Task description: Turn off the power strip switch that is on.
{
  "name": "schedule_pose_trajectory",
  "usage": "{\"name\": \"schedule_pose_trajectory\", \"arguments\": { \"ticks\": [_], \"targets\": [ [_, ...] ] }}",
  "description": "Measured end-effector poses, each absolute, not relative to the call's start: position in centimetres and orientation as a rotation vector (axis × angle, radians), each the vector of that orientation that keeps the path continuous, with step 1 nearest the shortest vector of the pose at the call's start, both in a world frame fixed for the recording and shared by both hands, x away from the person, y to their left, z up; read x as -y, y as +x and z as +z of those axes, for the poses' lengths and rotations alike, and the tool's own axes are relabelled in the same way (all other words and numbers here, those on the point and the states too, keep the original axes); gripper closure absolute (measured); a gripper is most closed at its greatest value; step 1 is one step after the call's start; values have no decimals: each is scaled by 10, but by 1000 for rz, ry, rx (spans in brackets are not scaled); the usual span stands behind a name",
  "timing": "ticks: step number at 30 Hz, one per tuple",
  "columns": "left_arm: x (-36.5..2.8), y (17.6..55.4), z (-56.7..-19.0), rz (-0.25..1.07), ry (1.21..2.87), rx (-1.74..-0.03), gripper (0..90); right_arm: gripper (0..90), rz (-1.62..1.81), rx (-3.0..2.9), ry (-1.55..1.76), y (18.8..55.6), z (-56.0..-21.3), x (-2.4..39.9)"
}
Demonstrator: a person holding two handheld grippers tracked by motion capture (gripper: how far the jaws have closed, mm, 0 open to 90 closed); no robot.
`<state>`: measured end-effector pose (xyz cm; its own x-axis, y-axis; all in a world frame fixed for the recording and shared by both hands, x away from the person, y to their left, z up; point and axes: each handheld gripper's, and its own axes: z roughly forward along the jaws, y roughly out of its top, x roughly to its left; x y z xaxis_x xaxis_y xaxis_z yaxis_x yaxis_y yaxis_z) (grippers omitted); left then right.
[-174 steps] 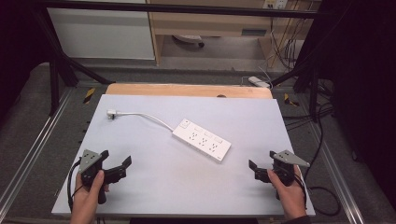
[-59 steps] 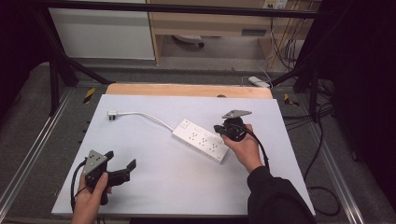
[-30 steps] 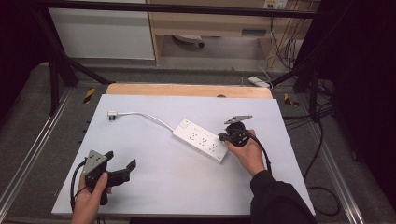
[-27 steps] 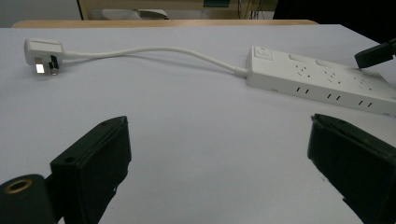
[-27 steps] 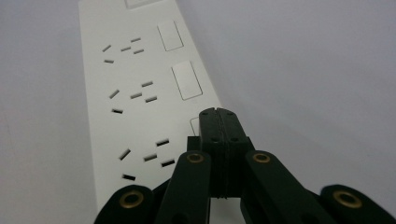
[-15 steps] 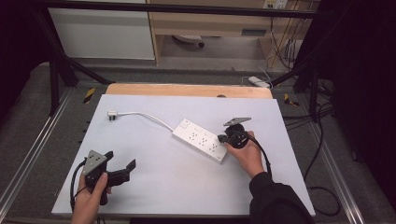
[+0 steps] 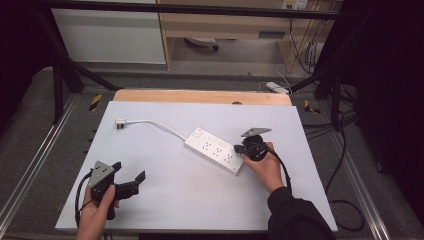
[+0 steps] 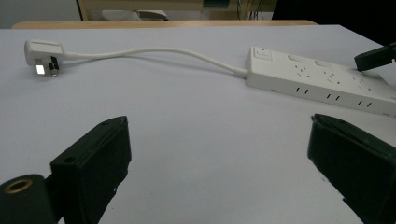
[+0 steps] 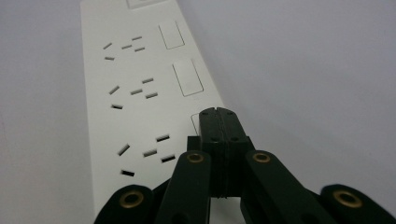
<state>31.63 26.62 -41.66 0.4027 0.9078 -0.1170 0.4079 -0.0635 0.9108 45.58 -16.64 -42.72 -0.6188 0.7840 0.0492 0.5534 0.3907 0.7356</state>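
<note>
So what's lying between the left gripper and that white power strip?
Nothing: in the left gripper view, bare grey table runs from the open left gripper to the power strip.

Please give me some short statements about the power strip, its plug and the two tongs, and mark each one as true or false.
1. The right tongs are shut, with their tips over a switch at the near end of the power strip. True.
2. The left tongs are shut on the cable. False: their jaws stand wide open over the bare table, apart from the cable.
3. The plug is pushed into one of the strip's sockets. False: it lies free on the table, at the far left.
4. The power strip lies flat with its sockets facing up. True.
5. Something is plugged into the power strip. False: all visible sockets are empty.
</note>
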Motion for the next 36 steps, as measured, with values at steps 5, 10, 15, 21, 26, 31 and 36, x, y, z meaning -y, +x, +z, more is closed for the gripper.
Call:
{"name": "schedule_pose_trajectory", "arguments": {
  "ticks": [5, 10, 15, 21, 26, 31, 36],
  "targets": [
    [-266, 316, -416, 628, 1665, -1171, 62, 900, 1076, -2337, 1161, 455, -428, 167],
    [-266, 316, -417, 627, 1661, -1173, 61, 900, 1074, -2334, 1145, 454, -429, 166],
    [-266, 316, -416, 627, 1664, -1172, 61, 900, 1083, -2326, 1147, 453, -430, 166],
    [-267, 316, -416, 629, 1665, -1172, 62, 900, 1096, -2318, 1143, 453, -431, 166],
    [-267, 316, -416, 629, 1665, -1171, 61, 900, 1100, -2313, 1138, 452, -432, 167],
    [-267, 316, -416, 629, 1665, -1171, 62, 900, 1108, -2303, 1139, 451, -433, 167],
    [-267, 316, -417, 629, 1665, -1172, 61, 900, 1114, -2299, 1131, 450, -433, 168]
  ]
}}
